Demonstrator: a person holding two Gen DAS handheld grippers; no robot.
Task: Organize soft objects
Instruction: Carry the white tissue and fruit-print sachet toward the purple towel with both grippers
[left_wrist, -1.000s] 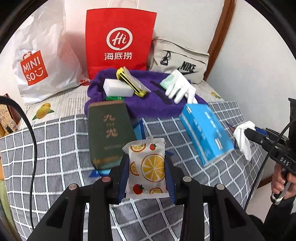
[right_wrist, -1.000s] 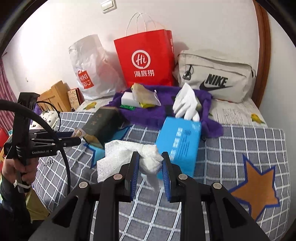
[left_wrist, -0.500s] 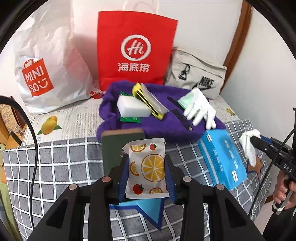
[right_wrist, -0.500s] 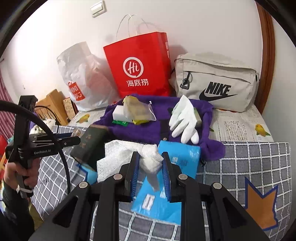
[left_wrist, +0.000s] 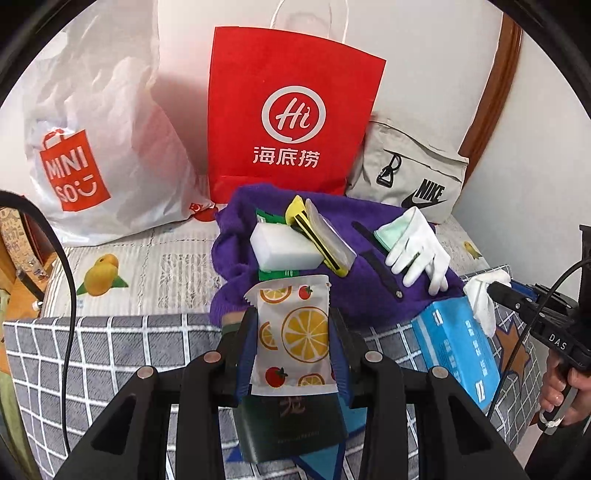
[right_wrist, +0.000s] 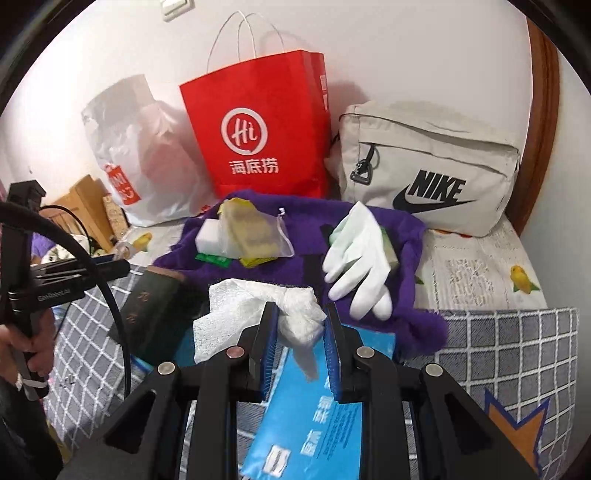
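Both tongs loaded — left gripper (left_wrist: 293, 332) clamping fruit-print packet (left_wrist: 295, 332), right gripper (right_wrist: 299, 343) pinching white cloth (right_wrist: 258, 306) — sponge (left_wrist: 284, 247) and glove (left_wrist: 421, 247) already on purple towel (left_wrist: 369, 299), blue pack (left_wrist: 458, 350) probably left.

Both grippers are matte black, each a pair of angular arms joined by round silver screws and ending in flat fingers faced with ribbed blue pads. The left gripper (left_wrist: 291, 332) trails a black cable (left_wrist: 70, 295) past its side; seen from the other camera, its body carries small white lettering (too blurred to read surely). The right gripper (right_wrist: 299, 343) has "DAS" printed in white on its grip and a black cable too. A hand (left_wrist: 569, 391) wraps that grip.
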